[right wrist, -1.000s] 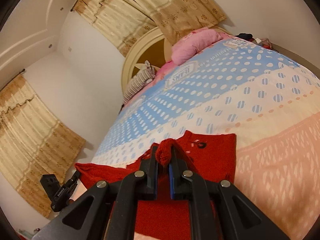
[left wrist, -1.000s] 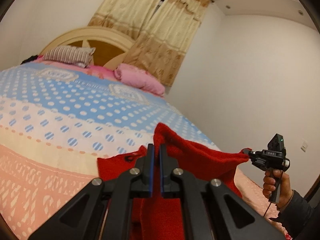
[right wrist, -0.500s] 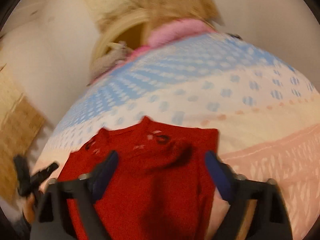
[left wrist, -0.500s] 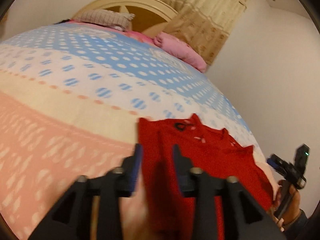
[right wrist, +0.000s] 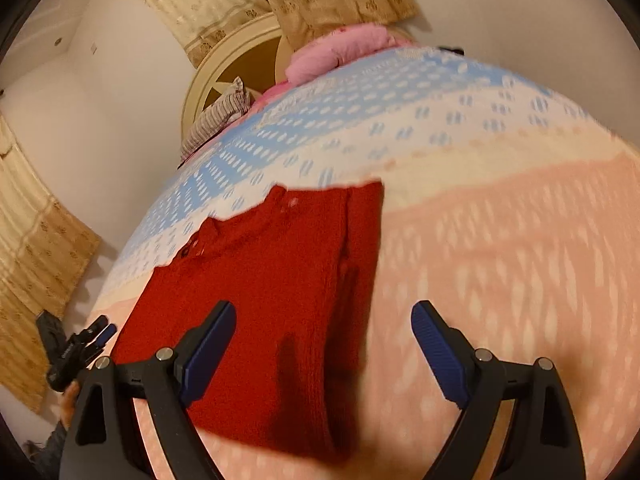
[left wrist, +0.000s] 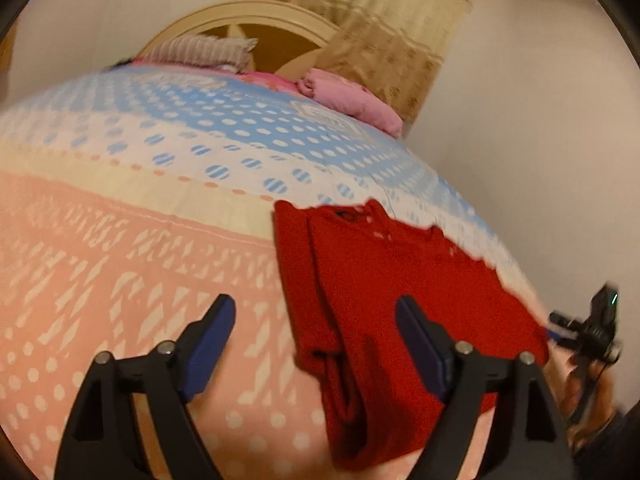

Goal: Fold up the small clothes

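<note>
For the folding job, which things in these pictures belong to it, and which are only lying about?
Belong to the job:
red sweater, lying on the bedspread
left gripper, open
right gripper, open

Only lying about:
pink pillow
striped pillow
curtain

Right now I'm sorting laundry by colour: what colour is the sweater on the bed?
Red, the sweater shows best in the right wrist view.

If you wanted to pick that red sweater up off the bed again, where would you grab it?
Probably the near hem of the red sweater, coming in low from the bed's foot. It lies flat on the bedspread with that edge closest; the open left gripper and right gripper already straddle its near corners.
</note>
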A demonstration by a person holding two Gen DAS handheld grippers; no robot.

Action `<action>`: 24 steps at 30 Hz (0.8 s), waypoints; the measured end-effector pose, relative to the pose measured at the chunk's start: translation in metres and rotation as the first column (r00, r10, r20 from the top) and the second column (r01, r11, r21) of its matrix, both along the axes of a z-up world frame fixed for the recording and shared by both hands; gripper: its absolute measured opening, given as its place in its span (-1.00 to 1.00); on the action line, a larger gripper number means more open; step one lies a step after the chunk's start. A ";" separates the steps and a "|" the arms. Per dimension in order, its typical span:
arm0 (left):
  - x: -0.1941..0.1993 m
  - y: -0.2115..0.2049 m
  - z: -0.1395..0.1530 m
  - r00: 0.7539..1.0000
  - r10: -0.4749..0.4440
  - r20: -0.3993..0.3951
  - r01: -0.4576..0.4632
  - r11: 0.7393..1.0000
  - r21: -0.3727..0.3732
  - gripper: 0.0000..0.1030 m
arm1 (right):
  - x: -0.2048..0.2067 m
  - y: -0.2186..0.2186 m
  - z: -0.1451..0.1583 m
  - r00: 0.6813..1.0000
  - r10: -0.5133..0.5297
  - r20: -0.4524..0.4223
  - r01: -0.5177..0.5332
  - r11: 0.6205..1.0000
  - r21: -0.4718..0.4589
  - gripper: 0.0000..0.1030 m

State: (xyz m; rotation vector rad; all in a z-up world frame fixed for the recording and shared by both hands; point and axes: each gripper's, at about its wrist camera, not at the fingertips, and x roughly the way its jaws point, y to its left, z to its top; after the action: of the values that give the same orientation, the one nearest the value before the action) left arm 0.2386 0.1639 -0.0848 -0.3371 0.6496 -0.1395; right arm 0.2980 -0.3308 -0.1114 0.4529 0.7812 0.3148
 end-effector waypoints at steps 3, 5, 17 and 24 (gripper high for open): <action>-0.006 -0.015 0.003 1.000 -0.028 0.014 0.027 0.995 0.092 0.78 | -0.015 0.007 -0.006 0.999 0.039 -0.016 -0.039 0.999 -0.019 0.73; -0.007 -0.021 0.004 0.999 -0.031 0.019 0.029 0.991 0.127 0.80 | -0.023 0.013 -0.009 0.998 0.065 -0.020 -0.066 0.996 -0.054 0.58; -0.003 -0.022 -0.004 0.999 0.001 -0.036 0.005 0.986 0.167 0.96 | -0.048 0.029 0.014 0.995 -0.033 0.090 0.055 0.965 -0.257 0.49; 0.027 -0.020 -0.020 0.988 0.059 -0.146 -0.032 0.983 0.180 0.96 | -0.027 0.111 0.037 0.974 0.206 0.094 -0.172 0.942 -0.288 0.49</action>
State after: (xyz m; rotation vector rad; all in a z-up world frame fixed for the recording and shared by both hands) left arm 0.2657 0.1441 -0.1050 -0.1917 0.7973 -0.0116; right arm 0.2712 -0.2197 -0.0742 0.0913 0.7366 0.4012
